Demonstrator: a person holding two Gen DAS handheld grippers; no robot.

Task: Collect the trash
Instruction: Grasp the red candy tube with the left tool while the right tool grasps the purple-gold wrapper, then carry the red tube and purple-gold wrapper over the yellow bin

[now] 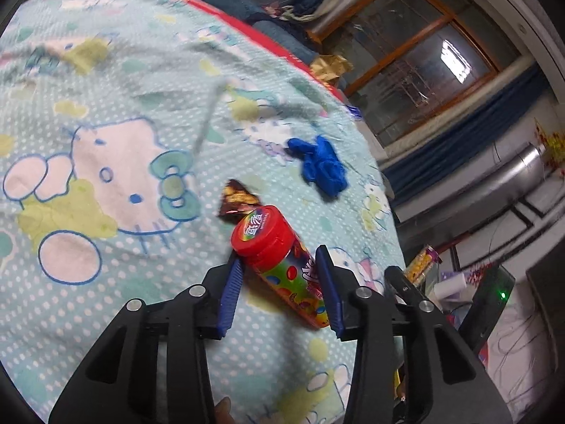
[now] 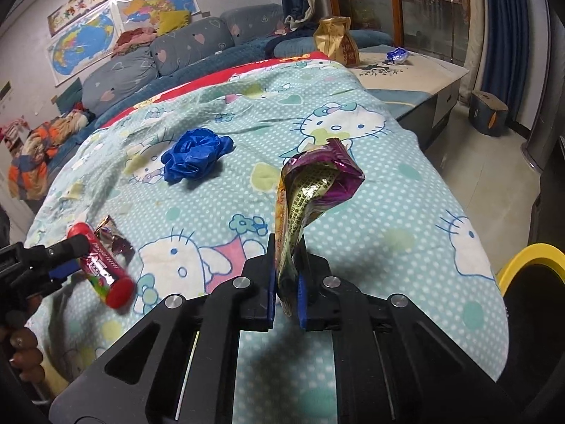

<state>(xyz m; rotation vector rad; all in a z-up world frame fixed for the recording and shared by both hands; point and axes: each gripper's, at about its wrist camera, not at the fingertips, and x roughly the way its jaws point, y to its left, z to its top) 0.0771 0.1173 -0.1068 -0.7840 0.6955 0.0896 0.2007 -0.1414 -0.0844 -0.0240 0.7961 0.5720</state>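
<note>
Pinching a crumpled snack wrapper (image 2: 310, 190) upright, clear of the bed (image 2: 406, 212), in the right gripper (image 2: 286, 279). Clamping a red-capped candy tube (image 1: 282, 265) of coloured sweets with the left gripper (image 1: 280, 282), beside a brown wrapper (image 1: 238, 199) and blue bag (image 1: 321, 166).

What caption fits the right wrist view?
Right gripper clamps a crumpled snack wrapper above the cartoon-print blanket.

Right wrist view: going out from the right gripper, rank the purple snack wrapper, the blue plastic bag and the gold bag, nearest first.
1. Purple snack wrapper: pinched in the jaws of the right gripper, sticking up.
2. Blue plastic bag: crumpled mid-blanket, up and left.
3. Gold bag: standing beyond the blanket's far edge, by the window.
</note>
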